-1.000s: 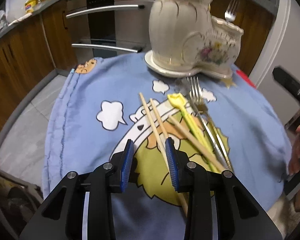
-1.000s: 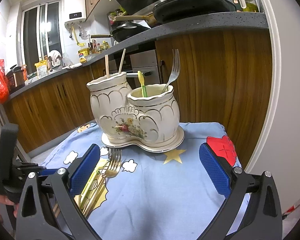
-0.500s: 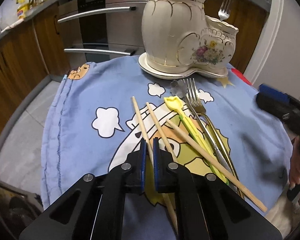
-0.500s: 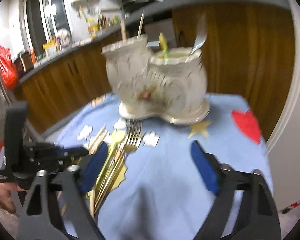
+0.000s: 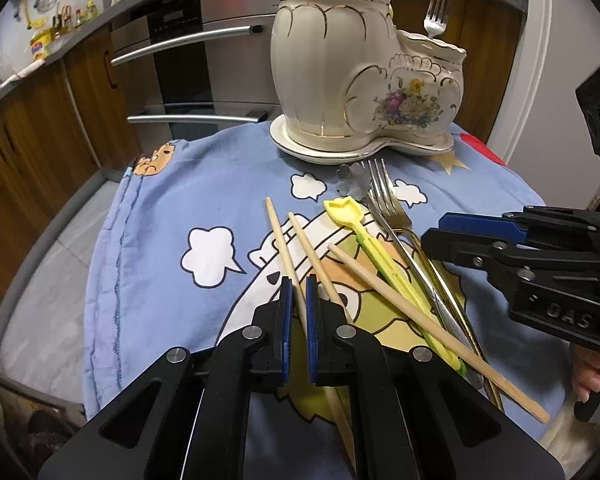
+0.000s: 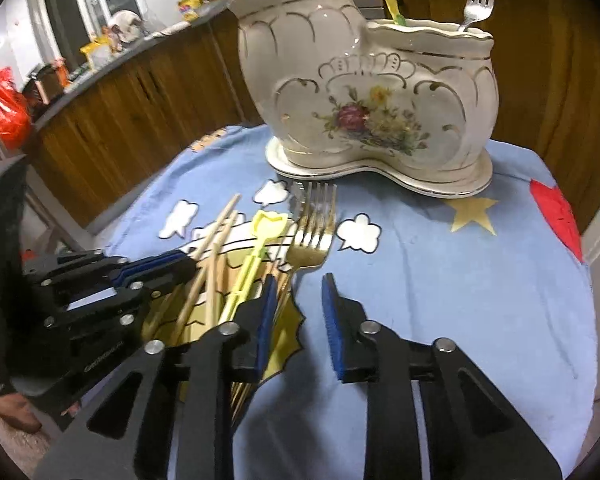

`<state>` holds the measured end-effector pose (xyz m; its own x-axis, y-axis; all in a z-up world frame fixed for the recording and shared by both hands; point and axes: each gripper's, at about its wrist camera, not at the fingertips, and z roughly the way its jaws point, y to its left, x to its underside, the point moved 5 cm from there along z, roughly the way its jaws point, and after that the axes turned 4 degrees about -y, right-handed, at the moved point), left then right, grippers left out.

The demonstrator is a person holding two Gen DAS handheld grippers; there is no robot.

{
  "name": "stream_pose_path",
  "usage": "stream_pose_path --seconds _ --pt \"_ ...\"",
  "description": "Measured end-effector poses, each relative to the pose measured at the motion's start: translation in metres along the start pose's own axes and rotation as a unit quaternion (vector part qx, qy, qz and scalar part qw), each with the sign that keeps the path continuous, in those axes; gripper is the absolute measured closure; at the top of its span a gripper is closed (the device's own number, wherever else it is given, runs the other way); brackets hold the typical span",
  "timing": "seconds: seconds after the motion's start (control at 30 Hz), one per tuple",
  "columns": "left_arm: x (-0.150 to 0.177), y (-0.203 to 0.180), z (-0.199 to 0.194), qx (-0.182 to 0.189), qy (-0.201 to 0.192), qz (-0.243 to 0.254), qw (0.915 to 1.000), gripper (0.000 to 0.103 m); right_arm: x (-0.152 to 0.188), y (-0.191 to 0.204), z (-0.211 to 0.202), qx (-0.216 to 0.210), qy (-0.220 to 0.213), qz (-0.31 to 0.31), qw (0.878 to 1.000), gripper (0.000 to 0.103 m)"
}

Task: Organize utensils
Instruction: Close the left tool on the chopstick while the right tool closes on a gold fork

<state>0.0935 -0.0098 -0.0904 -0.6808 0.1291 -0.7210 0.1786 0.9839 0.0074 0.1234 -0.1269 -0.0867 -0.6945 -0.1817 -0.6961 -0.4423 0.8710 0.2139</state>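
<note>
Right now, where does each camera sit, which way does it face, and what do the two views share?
Left wrist: rides on the left gripper, looking along its fingers across the blue cloth to the ceramic holder; its pads pinch a chopstick, and the right gripper enters from the right.
Right wrist: rides on the right gripper, open above the gold fork, facing the holder; the left gripper shows at left.
Shared: holder, cloth, loose utensils, the other gripper.

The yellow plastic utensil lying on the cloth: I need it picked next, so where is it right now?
In the left wrist view the yellow plastic utensil lies mid-table on the blue cloth, between a wooden chopstick and the forks, head toward the ceramic holder.
</note>
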Motion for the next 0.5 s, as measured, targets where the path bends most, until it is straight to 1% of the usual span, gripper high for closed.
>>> stream_pose_path --seconds 0.07,0.13,0.33,0.5 --pt "0.0 -0.001 0.0 -0.001 0.0 0.004 1.0 0.096 -0.002 0.001 0.001 0.014 0.005 0.0 1.0 0.082" --pt "-0.001 -0.001 0.001 0.003 0.0 0.003 1.0 0.096 -0.005 0.003 0.003 0.018 0.015 0.0 1.0 0.083" --pt "0.0 0.003 0.001 0.021 0.003 -0.007 0.9997 0.096 -0.007 0.009 0.017 0.02 0.068 0.016 0.997 0.083" --pt "0.0 0.003 0.0 0.021 0.003 -0.007 0.9997 0.096 -0.012 0.014 0.021 0.041 0.102 0.021 0.994 0.083"
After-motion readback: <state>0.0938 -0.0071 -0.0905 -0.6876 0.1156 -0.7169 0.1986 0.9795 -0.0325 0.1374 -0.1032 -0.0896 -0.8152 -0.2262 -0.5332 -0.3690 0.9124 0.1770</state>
